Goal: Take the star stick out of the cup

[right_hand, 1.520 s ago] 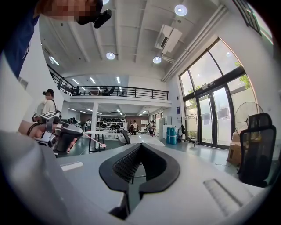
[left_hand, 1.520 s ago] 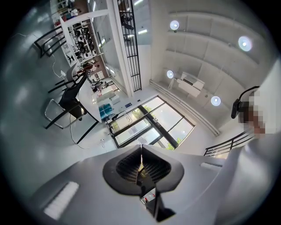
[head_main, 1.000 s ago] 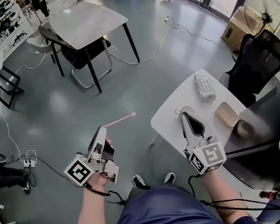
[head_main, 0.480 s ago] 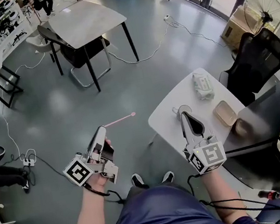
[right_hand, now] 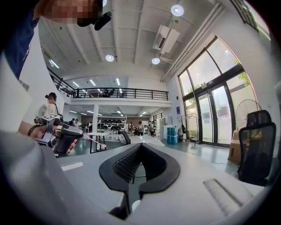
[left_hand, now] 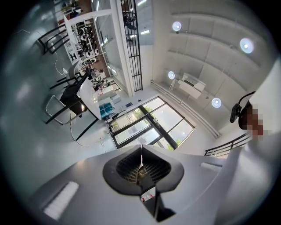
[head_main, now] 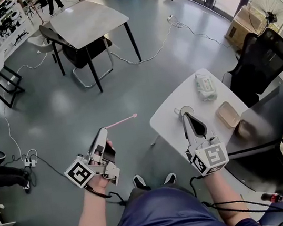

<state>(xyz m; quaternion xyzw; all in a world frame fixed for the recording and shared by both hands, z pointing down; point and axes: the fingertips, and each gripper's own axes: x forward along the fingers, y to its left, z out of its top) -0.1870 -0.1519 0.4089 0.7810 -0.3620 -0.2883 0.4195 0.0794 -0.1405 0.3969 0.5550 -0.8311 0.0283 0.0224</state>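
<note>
Looking down past our dark blue lap, we hold the left tool (head_main: 103,130) out over the grey floor (head_main: 60,106), well to the left of the white tabletop (head_main: 171,118). Its jaws are clenched on the star stick (head_main: 121,121), and in the left gripper view the ribbed pads meet on the thin shaft. The pink stick runs from the jaw tips up and to the right, tilted a little, with its small pink end in the air above the floor, well apart from the cup (head_main: 186,111). We hold the right tool (head_main: 183,116) over the near part of the tabletop with its jaw tips pressed together. The right gripper view shows nothing gripped between them. Those tips sit just beside the cup, which stands upright near the tabletop's left edge; we cannot tell whether they touch it. Farther along the tabletop lie a tan tray (head_main: 229,115) and, beyond it, a packet of wipes (head_main: 206,86). A black office chair (head_main: 261,61) stands behind the tabletop, with a floor fan (head_main: 267,10) past it. Across the room stands a grey table (head_main: 89,19).
</note>
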